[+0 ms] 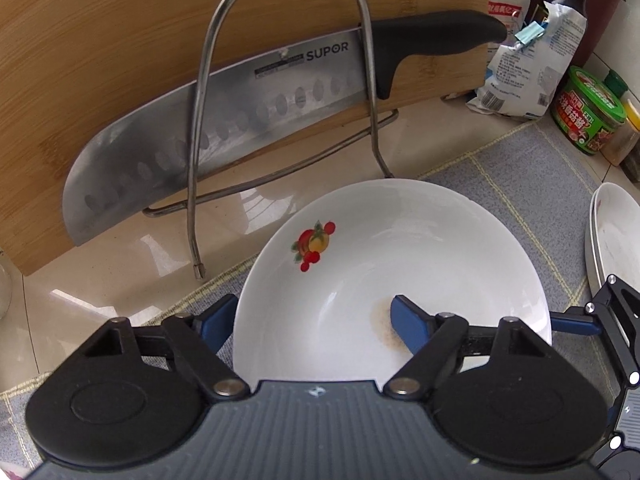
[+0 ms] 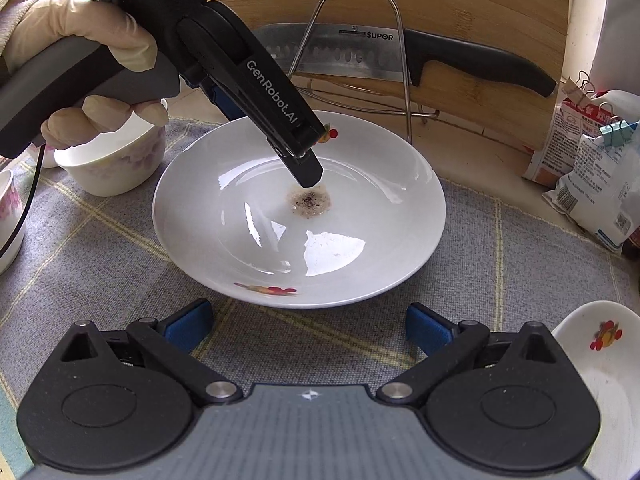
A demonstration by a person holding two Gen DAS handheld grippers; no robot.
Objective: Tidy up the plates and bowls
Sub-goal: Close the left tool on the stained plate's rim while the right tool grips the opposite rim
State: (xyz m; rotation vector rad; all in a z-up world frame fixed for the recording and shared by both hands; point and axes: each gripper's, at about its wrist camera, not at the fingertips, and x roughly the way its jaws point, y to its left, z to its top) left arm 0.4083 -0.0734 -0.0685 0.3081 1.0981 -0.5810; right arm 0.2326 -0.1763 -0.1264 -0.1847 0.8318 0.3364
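Observation:
A white plate (image 1: 400, 248) with a fruit motif and a brown stain at its centre lies flat on the grey checked mat (image 1: 520, 184). My left gripper (image 1: 314, 312) straddles the plate's near rim: one blue pad (image 1: 218, 320) sits outside the rim and the other (image 1: 408, 320) rests inside near the stain, with a wide gap between them. In the right wrist view a gloved hand (image 2: 80, 28) holds that gripper over the plate (image 2: 240, 216), its near finger (image 2: 308, 168) tipped down at the stain. My right gripper (image 2: 308, 328) hangs open over the mat in front of the plate, holding nothing.
Another fruit-patterned plate (image 2: 600, 360) lies at the right, and two floral bowls (image 2: 112, 168) stand at the left. Behind the plate a wire rack (image 1: 280, 80) holds a cleaver (image 1: 240, 120) against a wooden cutting board (image 1: 100, 60). Bags and jars (image 1: 588, 112) crowd the back right.

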